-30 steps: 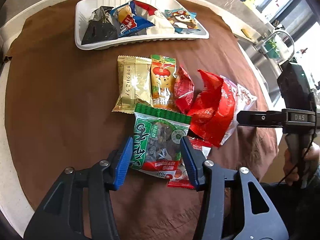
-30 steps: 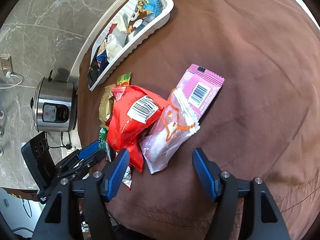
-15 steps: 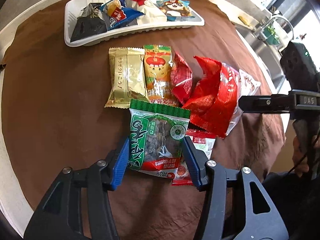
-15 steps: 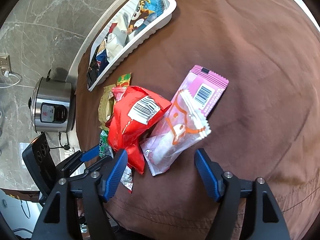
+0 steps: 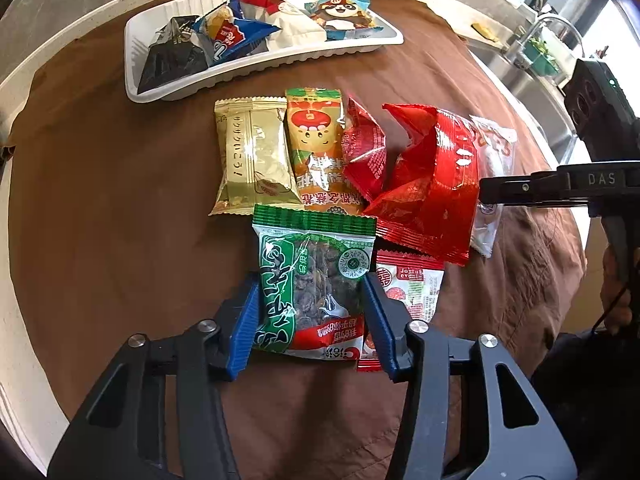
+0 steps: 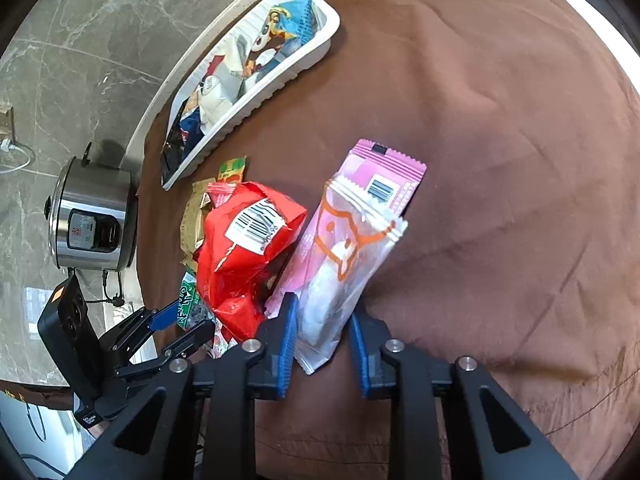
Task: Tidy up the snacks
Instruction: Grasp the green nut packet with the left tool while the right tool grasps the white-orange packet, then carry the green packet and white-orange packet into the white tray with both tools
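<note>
the left gripper [image 5: 311, 312] is closing its blue pads against both sides of a green seed packet [image 5: 312, 288] on the brown cloth [image 5: 112, 240]. the right gripper [image 6: 323, 332] is closing too, pinching the near end of a clear packet [image 6: 344, 264] that leans on a pink packet [image 6: 384, 176]. beyond lie a red bag [image 5: 432, 192], an orange packet [image 5: 318, 152] and a gold packet [image 5: 252, 160], then the white tray [image 5: 256, 70] of snacks.

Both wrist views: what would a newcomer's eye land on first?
Probably the two grips: the left gripper is closing on the green seed packet at the near edge of the snack pile, and the right gripper is closing on a clear pouch with an orange cartoon. Behind, a white tray already holds several snacks.
</note>
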Demonstrator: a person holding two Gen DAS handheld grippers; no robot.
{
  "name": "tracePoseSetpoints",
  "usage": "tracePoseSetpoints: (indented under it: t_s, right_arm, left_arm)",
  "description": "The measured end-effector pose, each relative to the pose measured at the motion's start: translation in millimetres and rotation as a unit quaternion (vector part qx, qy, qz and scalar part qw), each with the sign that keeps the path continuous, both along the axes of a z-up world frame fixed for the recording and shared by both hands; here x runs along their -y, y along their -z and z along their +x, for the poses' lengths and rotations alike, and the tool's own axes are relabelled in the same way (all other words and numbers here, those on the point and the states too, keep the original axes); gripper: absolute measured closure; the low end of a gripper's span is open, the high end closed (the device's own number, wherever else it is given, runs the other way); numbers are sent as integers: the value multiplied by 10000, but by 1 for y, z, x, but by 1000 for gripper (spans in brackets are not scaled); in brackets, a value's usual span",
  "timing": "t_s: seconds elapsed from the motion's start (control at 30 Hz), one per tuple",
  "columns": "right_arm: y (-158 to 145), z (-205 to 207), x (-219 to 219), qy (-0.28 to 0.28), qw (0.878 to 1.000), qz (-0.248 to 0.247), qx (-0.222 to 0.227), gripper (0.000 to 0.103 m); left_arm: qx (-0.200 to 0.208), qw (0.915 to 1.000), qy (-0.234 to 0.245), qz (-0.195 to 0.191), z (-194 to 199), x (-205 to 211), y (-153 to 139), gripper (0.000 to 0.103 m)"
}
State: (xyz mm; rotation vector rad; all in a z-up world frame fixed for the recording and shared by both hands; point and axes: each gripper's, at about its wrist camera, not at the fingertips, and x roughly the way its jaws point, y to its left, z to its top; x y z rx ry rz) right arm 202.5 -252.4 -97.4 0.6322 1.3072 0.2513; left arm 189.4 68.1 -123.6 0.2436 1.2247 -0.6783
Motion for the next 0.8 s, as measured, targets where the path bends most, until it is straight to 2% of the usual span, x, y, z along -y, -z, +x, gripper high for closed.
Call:
tracePoseSetpoints:
  t_s: [0.3,0.43,0.8]
  right_arm:
    - [-22,-5,13,-4,9997,-33,236,84]
    - [-33,-4,17,-6,9994,-49,331,84]
    - [-57,19,16,-195,9981,-44,590,84]
  left_arm:
    - [-296,9988,-307,-260,2,-22,-8,63]
    - [-403,9965,-503,-527,4,-35,-17,63]
    - [-274,9883,-827,-1249,35,-49,-64,63]
